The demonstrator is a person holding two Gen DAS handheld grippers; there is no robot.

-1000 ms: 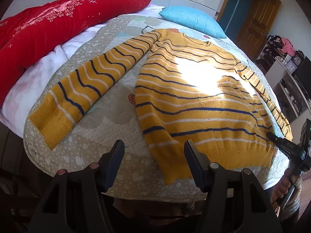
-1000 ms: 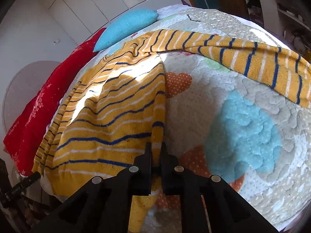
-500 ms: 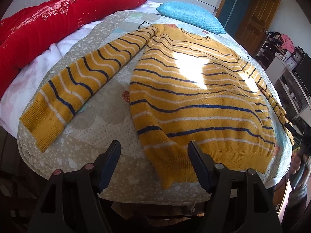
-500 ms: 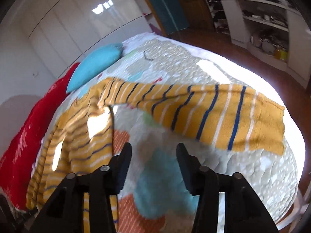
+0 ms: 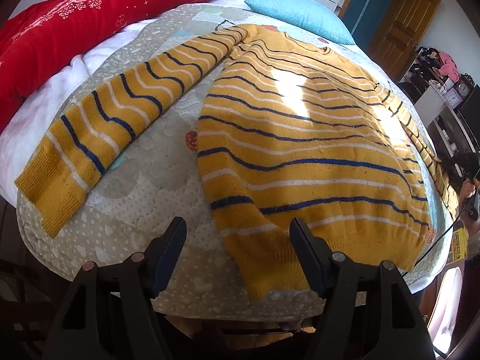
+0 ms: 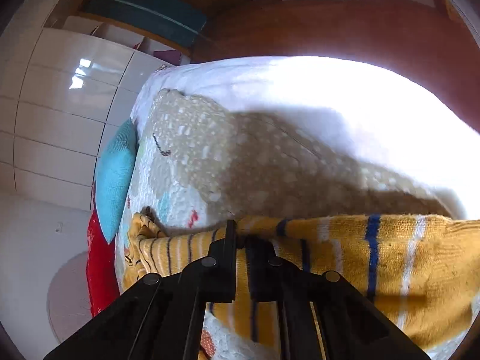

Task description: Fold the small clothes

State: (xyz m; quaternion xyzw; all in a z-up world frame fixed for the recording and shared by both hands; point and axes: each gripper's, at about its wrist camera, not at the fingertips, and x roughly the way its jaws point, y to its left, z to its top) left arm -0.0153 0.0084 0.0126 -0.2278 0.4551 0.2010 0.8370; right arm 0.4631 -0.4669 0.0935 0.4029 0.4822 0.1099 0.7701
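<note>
A yellow sweater (image 5: 300, 138) with navy and white stripes lies flat on the quilted bed (image 5: 144, 210), its left sleeve (image 5: 120, 120) spread out to the left. My left gripper (image 5: 238, 249) is open and empty, hovering over the sweater's bottom-left hem corner. My right gripper (image 6: 241, 237) is shut on the top edge of the sweater's right sleeve (image 6: 375, 258), which is lifted a little off the quilt (image 6: 240, 165). In the left wrist view the right gripper shows only as a dark shape at the far right edge.
A red duvet (image 5: 75, 30) lies along the far left of the bed. A blue pillow (image 5: 297, 12) sits at the head; it also shows in the right wrist view (image 6: 115, 177). Shelves (image 5: 450, 90) and a wooden door (image 5: 402, 24) stand on the right.
My right gripper was open above the right sleeve, then moved down and shut on its edge. A second ago it let go of the sweater's side. The left gripper moved slightly closer to the hem.
</note>
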